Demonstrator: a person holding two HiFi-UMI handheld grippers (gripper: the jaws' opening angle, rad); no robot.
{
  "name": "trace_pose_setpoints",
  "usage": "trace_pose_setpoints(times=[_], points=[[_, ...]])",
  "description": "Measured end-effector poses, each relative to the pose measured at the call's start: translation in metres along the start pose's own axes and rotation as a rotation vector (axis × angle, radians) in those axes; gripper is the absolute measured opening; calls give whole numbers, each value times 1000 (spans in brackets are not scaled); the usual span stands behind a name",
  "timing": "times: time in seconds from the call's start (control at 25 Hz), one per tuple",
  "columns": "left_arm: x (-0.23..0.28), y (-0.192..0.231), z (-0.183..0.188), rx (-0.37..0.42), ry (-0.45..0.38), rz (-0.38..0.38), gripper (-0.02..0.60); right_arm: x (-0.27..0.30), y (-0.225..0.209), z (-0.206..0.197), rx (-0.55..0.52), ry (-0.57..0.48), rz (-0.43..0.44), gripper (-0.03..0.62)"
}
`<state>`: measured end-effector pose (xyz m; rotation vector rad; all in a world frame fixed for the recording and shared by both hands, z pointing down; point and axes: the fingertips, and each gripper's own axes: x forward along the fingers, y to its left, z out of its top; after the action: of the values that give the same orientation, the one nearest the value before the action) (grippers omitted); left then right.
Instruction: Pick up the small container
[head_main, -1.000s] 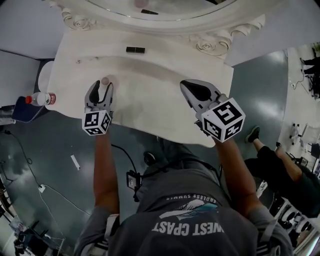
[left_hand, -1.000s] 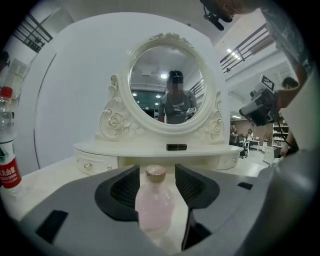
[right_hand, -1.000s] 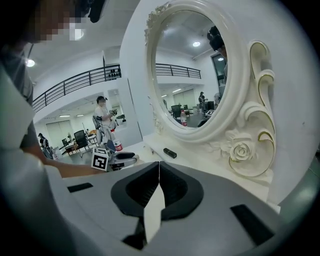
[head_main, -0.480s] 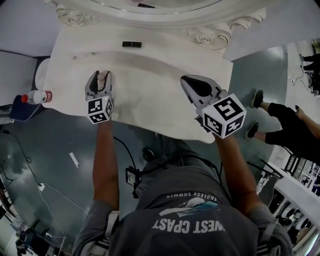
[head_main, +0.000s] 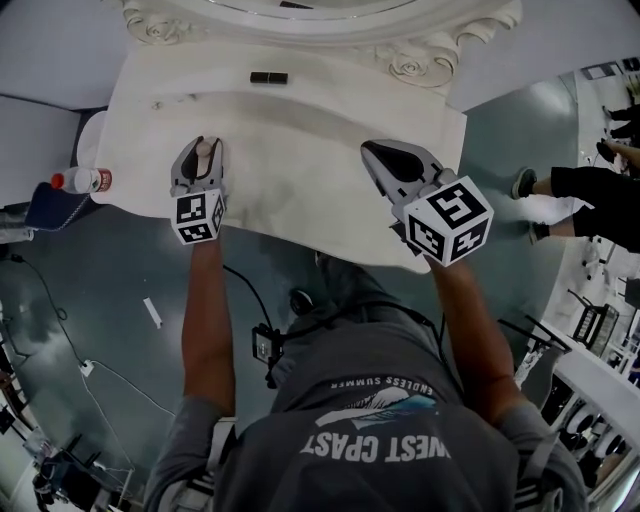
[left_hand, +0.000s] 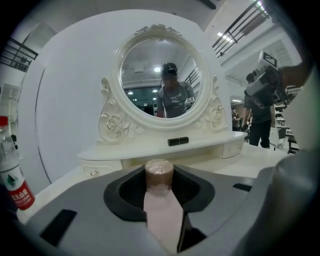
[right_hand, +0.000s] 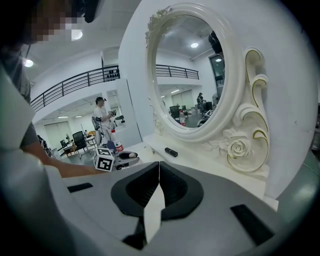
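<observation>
Upright near the left front edge of the bench (head_main: 300, 130), the small container (left_hand: 159, 172) is pinched by the left claw (head_main: 204, 149), whose jaws have just been closing, the right claw (head_main: 370, 152) being shut and empty; it is judged light, rigid and slippery, best held across its body.

The back of the person's grey T-shirt (head_main: 380, 425) carries large white print that reads as "WEST COAST", with the smaller line "ENDLESS SUMMER" above it. The left marker cube (head_main: 197, 217) and the right marker cube (head_main: 449, 220) bear black-and-white square codes, not letters. The plastic bottle (left_hand: 15, 185) has a red label whose white print is too blurred to read.
</observation>
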<state>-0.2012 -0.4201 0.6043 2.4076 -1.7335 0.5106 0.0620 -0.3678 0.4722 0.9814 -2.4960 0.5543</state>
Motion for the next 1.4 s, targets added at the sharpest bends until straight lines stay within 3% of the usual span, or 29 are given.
trace_pose_setpoints(times=[0.24,0.72,1.4], points=[[-43,4,28,98,-47,-2,144,-4,25,7,-19,-18,31,26],[-153,51,72,175,-113,98,144,-28,82,31,-84,-66,87,26],[-327,103,63,188,-87,312,144,-58,169,67,-203,-148,185,26]])
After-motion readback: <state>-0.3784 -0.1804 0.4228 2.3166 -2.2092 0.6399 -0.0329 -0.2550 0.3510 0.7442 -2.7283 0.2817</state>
